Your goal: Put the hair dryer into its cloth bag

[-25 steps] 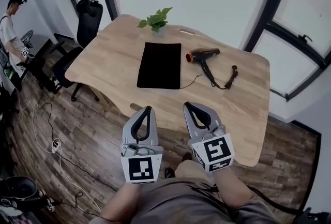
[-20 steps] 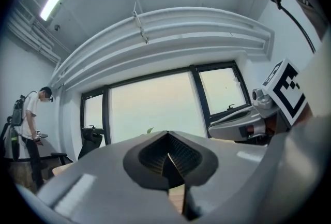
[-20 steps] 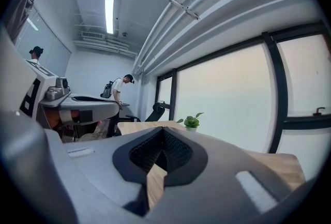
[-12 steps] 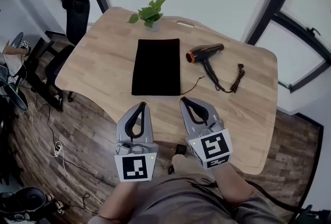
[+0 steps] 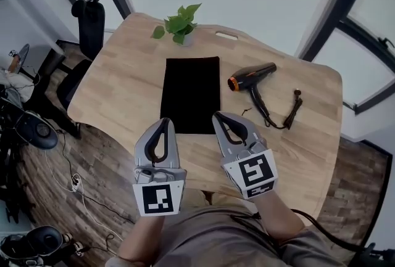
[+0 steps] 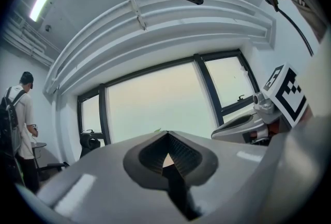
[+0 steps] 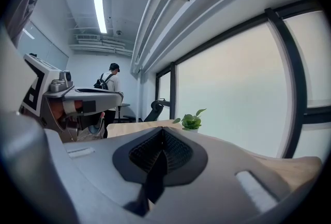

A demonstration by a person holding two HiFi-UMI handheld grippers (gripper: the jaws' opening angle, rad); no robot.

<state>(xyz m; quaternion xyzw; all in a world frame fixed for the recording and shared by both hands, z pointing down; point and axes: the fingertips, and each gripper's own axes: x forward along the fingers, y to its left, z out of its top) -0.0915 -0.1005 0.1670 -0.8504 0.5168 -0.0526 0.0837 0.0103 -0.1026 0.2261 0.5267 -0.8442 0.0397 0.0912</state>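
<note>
A flat black cloth bag [image 5: 191, 95] lies on the wooden table [image 5: 123, 81], lengthwise away from me. To its right rests the black hair dryer [image 5: 253, 75] with an orange nozzle ring, its cord [image 5: 285, 116] trailing toward the table's right side. Both grippers hover over the near table edge, short of the bag. My left gripper [image 5: 165, 123] is shut and empty; in the left gripper view its jaws [image 6: 166, 151] meet. My right gripper [image 5: 218, 117] is shut and empty too, with the tip [image 7: 162, 135] closed in the right gripper view.
A small potted plant [image 5: 179, 23] stands at the table's far edge, also seen past the right gripper as the plant [image 7: 191, 120]. An office chair [image 5: 86, 19] stands at the far left. Cables [image 5: 58, 173] lie on the wood floor. A person [image 7: 109, 83] stands far off.
The view has shifted closer over the table. Both grippers moved forward toward the bag's near end and stayed shut.
</note>
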